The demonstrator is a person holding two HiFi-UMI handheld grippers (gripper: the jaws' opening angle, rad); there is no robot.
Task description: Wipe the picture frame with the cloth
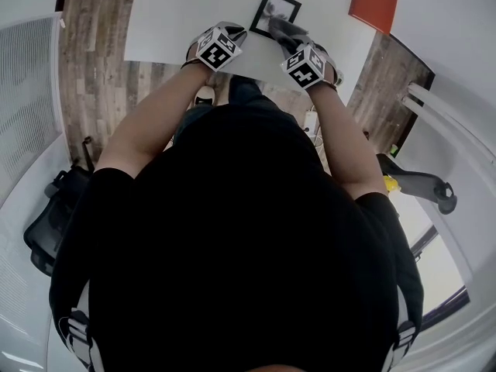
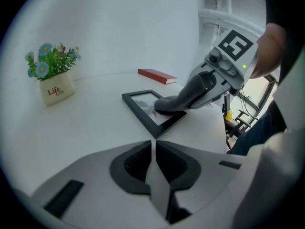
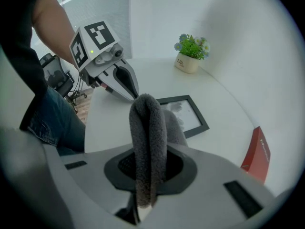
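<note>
Right gripper (image 3: 147, 175), fingers clenched on a folded dark grey fleece cloth (image 3: 148, 128), whose free end rests on the glass of the black rectangular picture frame (image 2: 147, 108). The frame lies flat on the white surface (image 2: 95, 123). Left gripper (image 2: 153, 159), fingers pressed together with nothing between them, is held near the frame's nearest corner, apart from it. Farther back on the surface, a small white pot of green leaves and blue flowers (image 2: 55, 87) stands upright and a red book (image 2: 157, 75) lies flat.

head: steeply down, seemingly far | gripper views: low, near, facing inward | share: picture frame (image 2: 143, 105)
</note>
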